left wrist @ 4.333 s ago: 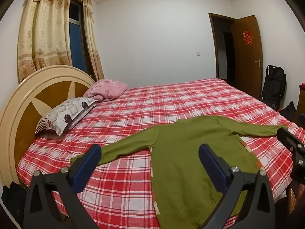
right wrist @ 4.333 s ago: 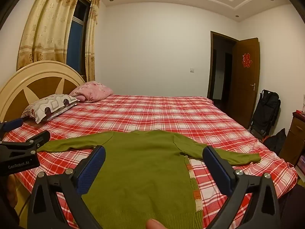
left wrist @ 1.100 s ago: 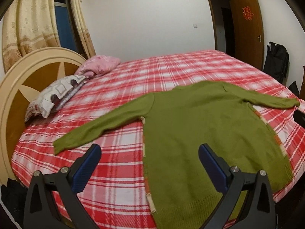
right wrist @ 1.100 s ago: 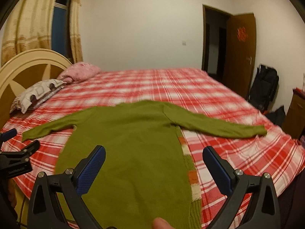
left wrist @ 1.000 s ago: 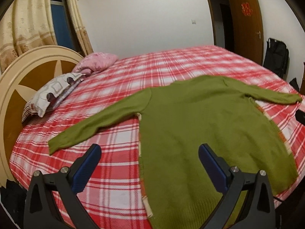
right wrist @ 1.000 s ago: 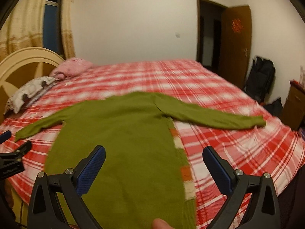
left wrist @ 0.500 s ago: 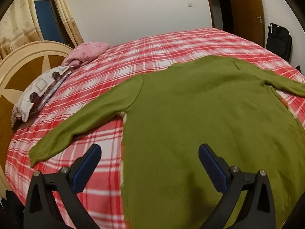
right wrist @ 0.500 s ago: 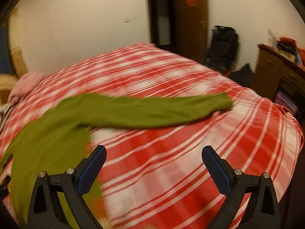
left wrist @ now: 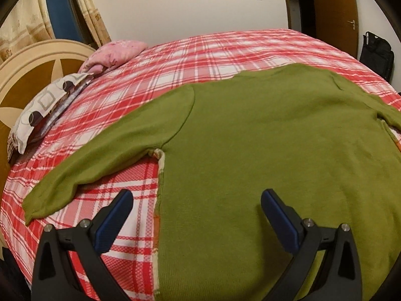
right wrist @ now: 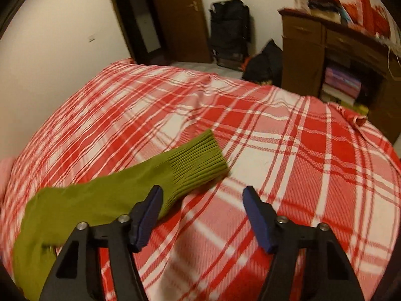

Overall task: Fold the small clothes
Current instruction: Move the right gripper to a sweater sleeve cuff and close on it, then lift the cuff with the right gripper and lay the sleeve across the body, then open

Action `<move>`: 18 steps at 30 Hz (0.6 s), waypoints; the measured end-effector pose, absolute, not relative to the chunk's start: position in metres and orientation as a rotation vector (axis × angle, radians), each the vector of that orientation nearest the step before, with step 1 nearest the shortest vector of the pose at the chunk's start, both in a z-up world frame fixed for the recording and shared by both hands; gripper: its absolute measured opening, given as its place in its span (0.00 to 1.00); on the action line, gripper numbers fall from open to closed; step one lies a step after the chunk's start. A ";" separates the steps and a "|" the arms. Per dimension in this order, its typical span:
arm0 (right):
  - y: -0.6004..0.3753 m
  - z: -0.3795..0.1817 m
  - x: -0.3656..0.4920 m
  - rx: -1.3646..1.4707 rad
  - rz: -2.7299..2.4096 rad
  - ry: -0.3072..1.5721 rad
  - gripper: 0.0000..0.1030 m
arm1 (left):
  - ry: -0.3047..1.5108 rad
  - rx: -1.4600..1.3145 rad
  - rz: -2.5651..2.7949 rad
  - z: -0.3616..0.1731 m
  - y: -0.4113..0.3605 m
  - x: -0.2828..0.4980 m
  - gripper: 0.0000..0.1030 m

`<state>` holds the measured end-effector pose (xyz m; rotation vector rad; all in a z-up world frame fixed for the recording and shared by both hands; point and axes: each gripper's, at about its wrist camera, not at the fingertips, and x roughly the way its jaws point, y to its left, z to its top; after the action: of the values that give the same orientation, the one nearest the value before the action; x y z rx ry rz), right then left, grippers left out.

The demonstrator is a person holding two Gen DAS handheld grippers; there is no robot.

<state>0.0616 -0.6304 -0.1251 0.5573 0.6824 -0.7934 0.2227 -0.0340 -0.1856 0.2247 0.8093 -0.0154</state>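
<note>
Green sweater (left wrist: 263, 155) spread flat, face down, on the bed (left wrist: 200, 55) with its red-and-white plaid cover. Left wrist view: left hand-held gripper (left wrist: 196, 209) wide open and holding nothing, hovering over the sweater's left side seam near the hem, one finger over plaid, the other over knit. Left sleeve (left wrist: 105, 155) angled out toward the near-left edge of the bed, cuff close to that edge. Plenty of bare plaid beyond the collar toward the far wall. Two pillows (left wrist: 47, 102) piled at the headboard (left wrist: 27, 75), well apart from the sleeve. Hem cut off at the bottom by the frame and the gripper body; right sleeve cut off at the right edge. Red emblem on the brown door (left wrist: 335, 12), too small to read.

Right wrist view: right hand-held gripper (right wrist: 203, 202) partly open, jaws just been closing, only plaid between them. Ribbed cuff (right wrist: 198, 163) of the right sleeve just ahead of the left finger, partly behind it; contact not clear. Open plaid to the right up to the bed's corner. Wooden cabinet (right wrist: 325, 57) and dark bags (right wrist: 230, 27) beyond the edge. Picture blurred; items on the cabinet hard to make out.
</note>
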 end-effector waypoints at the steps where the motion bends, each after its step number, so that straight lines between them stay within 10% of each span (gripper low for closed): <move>1: -0.637 -0.128 0.064 0.565 -0.803 0.683 0.62 | 0.816 0.222 -0.015 -0.187 -0.034 0.224 1.00; 10: -0.665 -0.142 0.079 0.636 -0.800 0.703 0.47 | 0.831 0.209 -0.015 -0.193 -0.034 0.223 1.00; 18: -0.672 -0.147 0.084 0.697 -0.736 0.710 0.10 | 0.827 0.211 -0.038 -0.193 -0.035 0.222 1.00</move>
<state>0.0837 -0.6720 -0.1469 0.6967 0.7099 -0.7360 0.2222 -0.0350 -0.1934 0.2111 0.8268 -0.0378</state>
